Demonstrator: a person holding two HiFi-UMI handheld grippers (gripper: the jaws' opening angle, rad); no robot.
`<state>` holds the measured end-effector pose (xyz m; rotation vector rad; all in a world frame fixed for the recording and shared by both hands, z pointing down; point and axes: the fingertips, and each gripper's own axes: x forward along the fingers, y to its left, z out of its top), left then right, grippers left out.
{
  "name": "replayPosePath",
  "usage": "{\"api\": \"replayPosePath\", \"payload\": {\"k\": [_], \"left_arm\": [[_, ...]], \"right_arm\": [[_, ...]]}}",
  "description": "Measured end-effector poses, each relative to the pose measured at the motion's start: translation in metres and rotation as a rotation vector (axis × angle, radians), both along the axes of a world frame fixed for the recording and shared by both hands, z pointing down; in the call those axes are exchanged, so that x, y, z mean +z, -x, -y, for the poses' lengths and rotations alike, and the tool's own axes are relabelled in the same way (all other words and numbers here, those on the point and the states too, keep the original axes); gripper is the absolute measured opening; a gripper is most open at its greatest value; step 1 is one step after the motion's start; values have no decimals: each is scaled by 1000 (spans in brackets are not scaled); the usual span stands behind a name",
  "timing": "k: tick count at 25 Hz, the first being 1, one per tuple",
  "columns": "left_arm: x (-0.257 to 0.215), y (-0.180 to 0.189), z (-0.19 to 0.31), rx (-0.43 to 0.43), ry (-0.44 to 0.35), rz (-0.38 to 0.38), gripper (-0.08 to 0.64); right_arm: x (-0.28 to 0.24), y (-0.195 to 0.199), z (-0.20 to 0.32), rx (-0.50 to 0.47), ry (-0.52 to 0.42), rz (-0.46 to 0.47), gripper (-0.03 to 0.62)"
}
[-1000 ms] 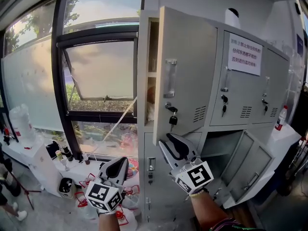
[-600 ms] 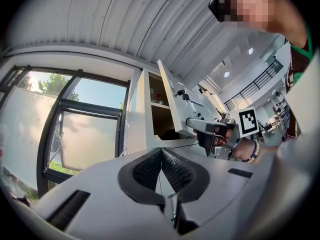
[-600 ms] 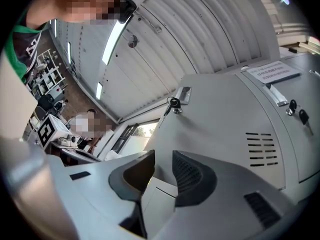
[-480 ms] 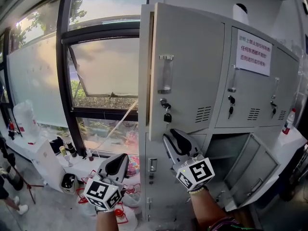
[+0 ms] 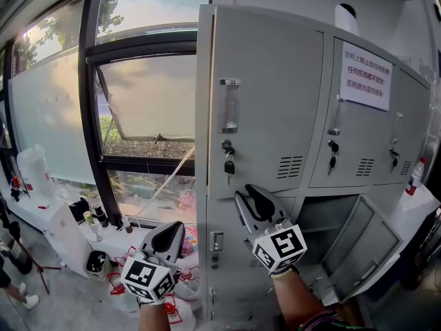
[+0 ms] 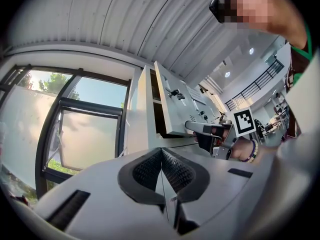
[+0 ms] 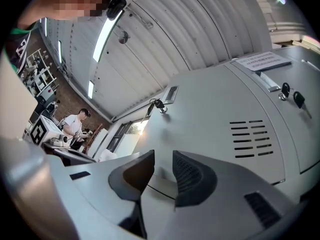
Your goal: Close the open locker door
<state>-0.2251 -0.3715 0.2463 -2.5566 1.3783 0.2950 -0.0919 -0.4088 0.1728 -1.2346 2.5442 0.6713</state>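
The grey upper-left locker door (image 5: pixel 269 95) stands nearly flush with the cabinet, and in the left gripper view the door (image 6: pixel 172 111) is still a little ajar. It carries a clear handle (image 5: pixel 229 105) and keys (image 5: pixel 227 164) hanging in the lock. My right gripper (image 5: pixel 249 200) is at the door's lower edge. Its jaws stand apart with nothing between them, and the door face (image 7: pixel 220 109) fills the right gripper view behind the gripper (image 7: pixel 163 166). My left gripper (image 5: pixel 165 238) hangs lower left, away from the lockers, and this gripper (image 6: pixel 161 154) has its pads together.
A lower-right locker door (image 5: pixel 365 243) hangs open, swung outward. A paper notice (image 5: pixel 365 78) is stuck on the middle upper door. A tilted window (image 5: pixel 145 102) and a ledge with bottles (image 5: pixel 89 219) lie to the left. A person (image 7: pixel 75 124) stands far behind.
The upper-left door has swung from clearly open to nearly closed, with the right gripper following its lower edge leftward. The left gripper has barely shifted.
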Motion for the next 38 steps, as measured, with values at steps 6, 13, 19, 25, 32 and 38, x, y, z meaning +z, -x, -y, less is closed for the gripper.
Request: {"api": "replayPosePath", "payload": {"k": [6,13,19,25,32,38], "left_arm": [[-2,-1,4,44,9,-51,21],[-2,2,8,27,3,-42,21],[-1,2,5,29,8,-44,21],[1,1,0,30,14,-37,21],[7,1,-7,30,14,-30,23],[8,4,-13,12,28,-25,21]], "right_arm": [[1,-6,14,32,33,25,100],[3,-13,27,56,58,43,101],[5,-15,35,72,85,48,103],[5,-18,40,78,108,60,104],[7,-22,42,78,132,76,109],[11,-26,43,88,140,76,109]]}}
